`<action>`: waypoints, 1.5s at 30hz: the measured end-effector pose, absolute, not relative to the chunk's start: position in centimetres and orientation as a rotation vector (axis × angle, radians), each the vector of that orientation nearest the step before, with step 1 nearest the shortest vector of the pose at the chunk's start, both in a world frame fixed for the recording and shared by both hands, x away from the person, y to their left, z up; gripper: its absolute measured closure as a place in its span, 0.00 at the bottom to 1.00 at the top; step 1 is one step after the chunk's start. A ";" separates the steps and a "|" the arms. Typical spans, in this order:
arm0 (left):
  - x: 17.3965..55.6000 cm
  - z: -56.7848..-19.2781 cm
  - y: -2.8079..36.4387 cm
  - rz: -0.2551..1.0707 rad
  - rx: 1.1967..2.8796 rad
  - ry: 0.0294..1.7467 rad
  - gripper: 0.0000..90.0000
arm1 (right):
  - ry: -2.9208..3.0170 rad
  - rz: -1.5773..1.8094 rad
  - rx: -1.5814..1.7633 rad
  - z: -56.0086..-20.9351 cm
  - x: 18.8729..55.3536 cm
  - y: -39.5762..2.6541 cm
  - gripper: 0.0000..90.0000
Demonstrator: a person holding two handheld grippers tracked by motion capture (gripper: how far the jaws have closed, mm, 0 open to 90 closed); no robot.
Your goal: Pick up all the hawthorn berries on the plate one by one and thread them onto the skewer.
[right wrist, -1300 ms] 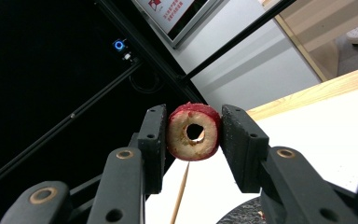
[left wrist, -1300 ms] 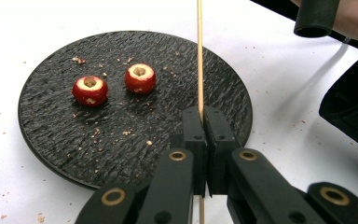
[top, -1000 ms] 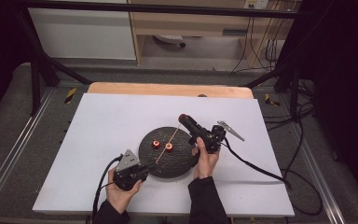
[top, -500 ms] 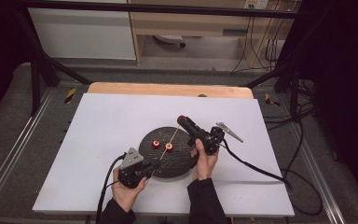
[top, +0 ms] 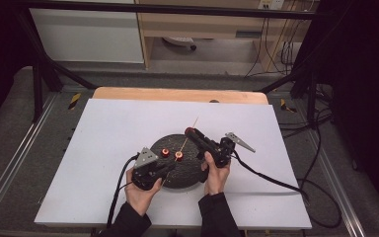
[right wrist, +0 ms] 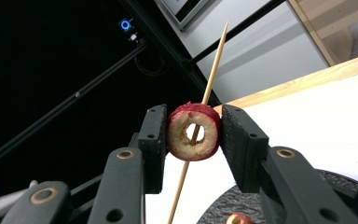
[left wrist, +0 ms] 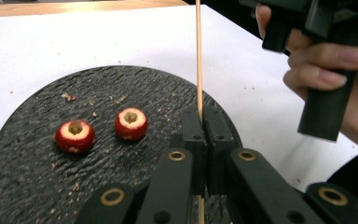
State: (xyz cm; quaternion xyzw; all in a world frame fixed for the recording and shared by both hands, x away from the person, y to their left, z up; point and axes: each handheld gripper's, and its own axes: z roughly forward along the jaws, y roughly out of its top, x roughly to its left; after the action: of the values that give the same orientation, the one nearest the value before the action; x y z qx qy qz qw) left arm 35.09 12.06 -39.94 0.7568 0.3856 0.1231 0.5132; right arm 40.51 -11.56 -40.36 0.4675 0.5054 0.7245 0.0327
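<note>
My left gripper (top: pixel 165 170) sits nearest to me, at the near edge of the plate (top: pixel 177 175), its jaws clamped tight on the lower part of a thin wooden skewer (left wrist: pixel 198 70). In the left gripper view the stick rises straight up from between my two pads, which meet flat with nothing else between them. Just past them on the dark, rough plate lie two cored red fruits (left wrist: pixel 102 129), side by side with their hollow ends up, close together but not touching, with crumbs scattered round them. The plate rests on a white board (top: pixel 103 128) that covers most of the table. My right gripper (top: pixel 190 132) is held over the far right part of the plate, angled up and away from me, and it is gripping a third cored fruit (right wrist: pixel 193 132): one pad presses each red side, and the pale cut face with its hole looks back toward the camera. The skewer runs through that hole, its pointed tip (right wrist: pixel 226 23) standing clear beyond the fruit. From above, the stick slants from my left gripper up past the right gripper's jaws. Farther off is the wooden table edge (top: pixel 177 94), then a dark frame and cables.
</note>
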 end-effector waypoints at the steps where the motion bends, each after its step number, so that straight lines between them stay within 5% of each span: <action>1: 35.2 -39.9 12.0 0.298 1.824 0.924 0.98 | 1.562 2.227 1.437 -40.4 40.4 -11.6 0.70; 35: 37.0 -38.7 10.7 0.301 1.859 0.864 0.98 | 1.800 2.125 1.377 -41.4 38.5 -11.2 0.69; 40: 36.8 -39.2 11.9 0.304 1.881 0.869 0.98 | 1.849 2.074 1.355 -41.2 38.3 -11.5 0.56; 45: 36.4 -39.7 14.0 0.323 1.906 0.879 0.98 | 1.979 1.936 1.318 -40.9 38.5 -12.1 0.30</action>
State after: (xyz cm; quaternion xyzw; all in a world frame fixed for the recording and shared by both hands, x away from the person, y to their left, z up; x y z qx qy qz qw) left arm 36.40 14.01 -39.69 0.7836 0.3616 0.1327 0.4874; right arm 38.54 -12.07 -40.89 0.4296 0.6450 0.6310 0.0374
